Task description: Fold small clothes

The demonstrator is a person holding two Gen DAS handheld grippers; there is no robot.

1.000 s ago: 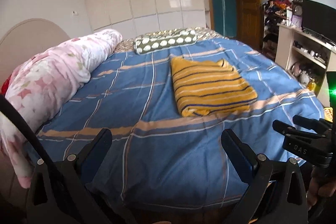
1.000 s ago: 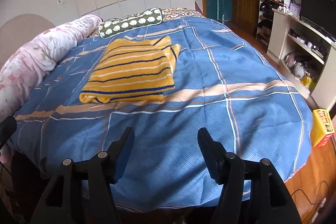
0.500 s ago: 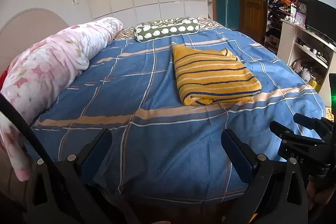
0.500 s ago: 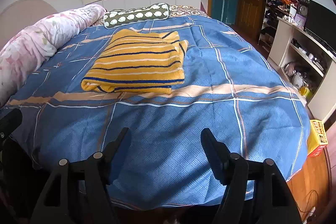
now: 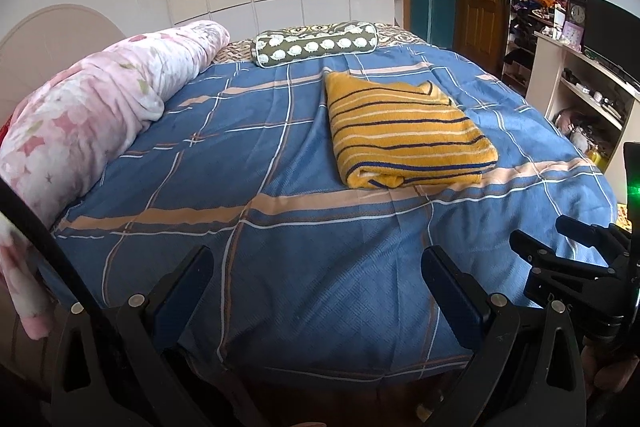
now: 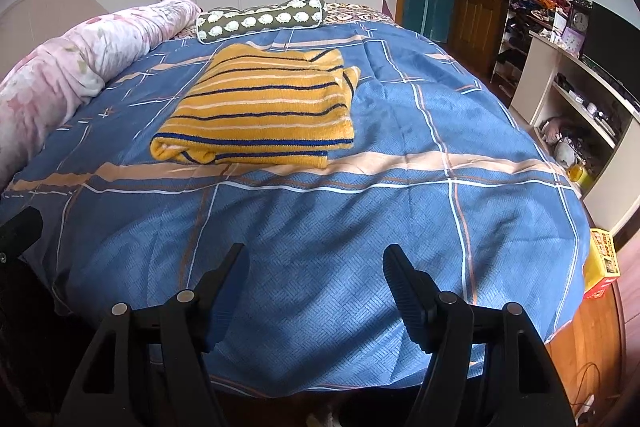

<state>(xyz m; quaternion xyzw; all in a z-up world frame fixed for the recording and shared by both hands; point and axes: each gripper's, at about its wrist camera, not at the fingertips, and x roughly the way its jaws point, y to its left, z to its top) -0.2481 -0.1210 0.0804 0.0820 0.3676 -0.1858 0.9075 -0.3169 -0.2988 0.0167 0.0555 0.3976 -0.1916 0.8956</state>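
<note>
A yellow sweater with dark blue and white stripes (image 5: 404,131) lies folded into a rectangle on the blue checked bedspread (image 5: 240,167); it also shows in the right wrist view (image 6: 264,111). My left gripper (image 5: 318,263) is open and empty, held over the near edge of the bed, well short of the sweater. My right gripper (image 6: 316,261) is open and empty too, over the near edge of the bedspread (image 6: 400,187). The right gripper also shows at the right edge of the left wrist view (image 5: 568,259).
A rolled pink floral quilt (image 5: 88,115) lies along the bed's left side. A green patterned bolster (image 5: 316,45) lies at the far end. A white shelf unit (image 6: 580,99) with a TV stands to the right. A yellow box (image 6: 602,263) sits on the wooden floor.
Both grippers have drawn back and dropped lower toward the foot of the bed, so the folded sweater sits farther off. Both stay open and empty.
</note>
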